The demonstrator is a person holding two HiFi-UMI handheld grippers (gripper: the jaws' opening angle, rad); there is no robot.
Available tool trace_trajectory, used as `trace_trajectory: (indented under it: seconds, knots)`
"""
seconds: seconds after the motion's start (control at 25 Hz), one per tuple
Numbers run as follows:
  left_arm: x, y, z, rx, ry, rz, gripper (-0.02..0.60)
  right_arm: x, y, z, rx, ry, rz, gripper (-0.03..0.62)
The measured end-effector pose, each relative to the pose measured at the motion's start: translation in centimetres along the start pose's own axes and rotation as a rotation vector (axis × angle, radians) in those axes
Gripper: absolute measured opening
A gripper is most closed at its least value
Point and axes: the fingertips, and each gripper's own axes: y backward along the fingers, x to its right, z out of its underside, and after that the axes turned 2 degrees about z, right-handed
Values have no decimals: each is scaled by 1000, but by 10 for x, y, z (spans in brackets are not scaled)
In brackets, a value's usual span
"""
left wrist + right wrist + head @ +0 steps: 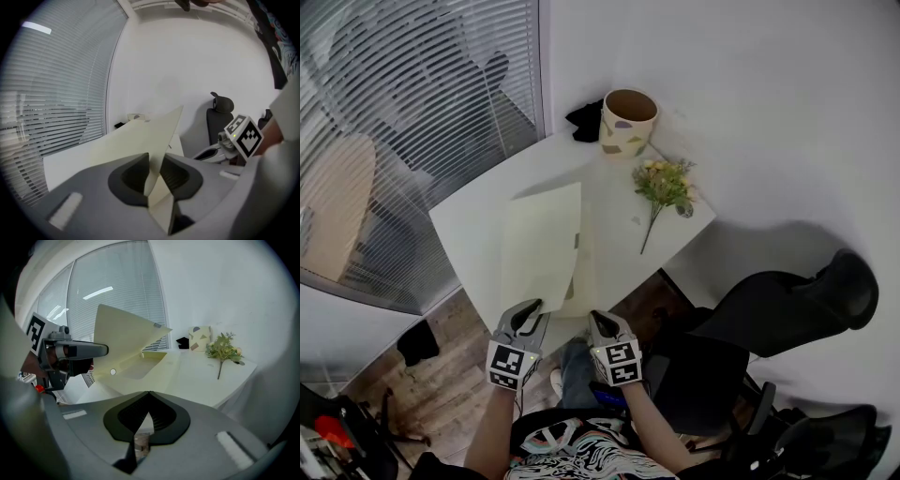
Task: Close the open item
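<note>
A pale cream folder (542,246) stands open. Its cover (140,140) is raised and tilted, its near edge caught between the jaws of the left gripper (154,165), and the sheet rises away from that gripper to a far pointed corner. The lower leaf (140,363) lies flat (a small white round dot shows on its inner face), just ahead and left of the right gripper (149,393).
</note>
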Motion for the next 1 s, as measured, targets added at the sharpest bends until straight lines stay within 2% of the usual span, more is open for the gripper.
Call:
trace_trajectory:
  seconds: [1.0]
  knots:
    - [20, -30, 28, -156, -44, 84, 140, 1, -1, 0, 2, -19, -27, 0]
